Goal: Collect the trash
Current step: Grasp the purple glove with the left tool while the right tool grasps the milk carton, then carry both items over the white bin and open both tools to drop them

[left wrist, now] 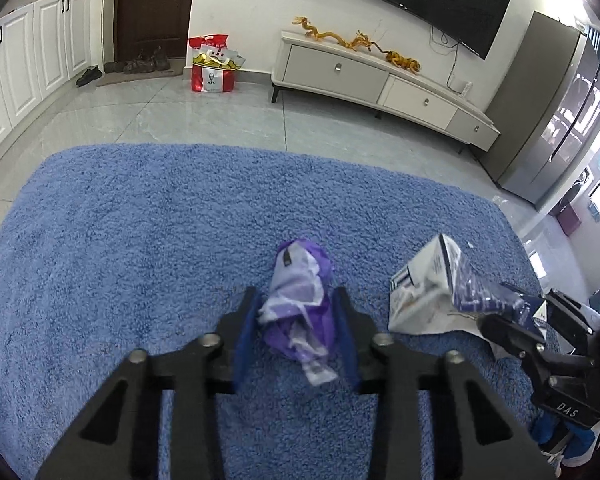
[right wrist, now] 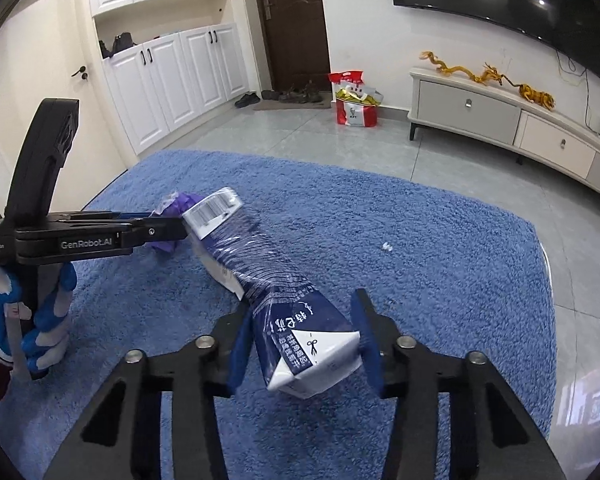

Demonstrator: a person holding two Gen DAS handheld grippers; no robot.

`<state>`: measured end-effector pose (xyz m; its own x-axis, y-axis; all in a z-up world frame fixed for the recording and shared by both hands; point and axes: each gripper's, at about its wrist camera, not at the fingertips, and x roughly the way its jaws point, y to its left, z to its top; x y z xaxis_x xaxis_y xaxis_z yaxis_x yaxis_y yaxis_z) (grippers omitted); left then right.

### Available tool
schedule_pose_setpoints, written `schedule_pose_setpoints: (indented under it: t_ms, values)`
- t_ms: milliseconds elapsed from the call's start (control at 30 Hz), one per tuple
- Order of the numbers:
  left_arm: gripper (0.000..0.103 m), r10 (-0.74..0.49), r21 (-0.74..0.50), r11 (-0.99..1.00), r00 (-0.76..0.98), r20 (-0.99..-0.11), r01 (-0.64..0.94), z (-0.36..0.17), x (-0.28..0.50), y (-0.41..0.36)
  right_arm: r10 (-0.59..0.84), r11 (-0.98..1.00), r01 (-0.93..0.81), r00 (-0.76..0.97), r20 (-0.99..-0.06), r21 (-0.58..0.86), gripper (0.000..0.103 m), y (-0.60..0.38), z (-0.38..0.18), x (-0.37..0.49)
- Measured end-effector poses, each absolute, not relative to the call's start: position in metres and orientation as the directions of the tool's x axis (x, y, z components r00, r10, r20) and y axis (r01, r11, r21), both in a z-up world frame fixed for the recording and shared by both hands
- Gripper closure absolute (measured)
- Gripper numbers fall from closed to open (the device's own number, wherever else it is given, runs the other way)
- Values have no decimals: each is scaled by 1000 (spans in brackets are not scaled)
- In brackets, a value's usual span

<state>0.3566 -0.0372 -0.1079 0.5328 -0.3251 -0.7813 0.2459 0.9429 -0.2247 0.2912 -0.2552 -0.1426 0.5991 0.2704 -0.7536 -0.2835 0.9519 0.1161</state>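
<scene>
A crumpled purple and white wrapper (left wrist: 296, 272) lies on the blue shaggy rug (left wrist: 140, 240). My left gripper (left wrist: 296, 296) stands over it, both blue pads pressing on its sides. To its right lies a crushed blue and white milk carton (left wrist: 424, 292). My right gripper (right wrist: 302, 304) is shut on the carton (right wrist: 300, 332) near its folded top. The carton's far end points toward the left gripper (right wrist: 180, 228), where the wrapper (right wrist: 180, 202) peeks out. The right gripper (left wrist: 512, 320) also enters the left wrist view from the right edge.
A hand in a blue and white glove (right wrist: 48, 320) holds the left gripper. A small white scrap (right wrist: 387, 246) lies on the rug. Beyond the rug are grey floor tiles, a red KFC bag (left wrist: 212, 68), a low TV cabinet (left wrist: 380, 84), a fridge (left wrist: 560, 120) and white cupboards (right wrist: 172, 80).
</scene>
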Motion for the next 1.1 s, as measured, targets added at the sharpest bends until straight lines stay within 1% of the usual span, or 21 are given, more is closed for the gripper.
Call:
schedule_pose_setpoints:
  t_ms: [167, 333, 567, 833, 1100]
  values:
    - [73, -326, -233, 944, 540, -776, 235, -105, 334, -24, 284, 950, -284, 598, -750, 134, 67, -251, -139, 274]
    - [73, -326, -234, 944, 552, -767, 233, -94, 302, -9, 300, 948, -273, 598, -743, 163, 67, -243, -131, 240]
    - [73, -326, -234, 945, 582, -745, 230, -72, 236, 18, 323, 946, -225, 607, -726, 233, 67, -238, -121, 185]
    - [73, -319, -228, 948, 624, -713, 223, -46, 166, 45, 326, 945, -198, 661, -676, 262, 67, -237, -91, 116]
    - [73, -308, -210, 951, 673, -673, 225, -16, 125, 54, 297, 951, -171, 738, -606, 258, 67, -250, -53, 66]
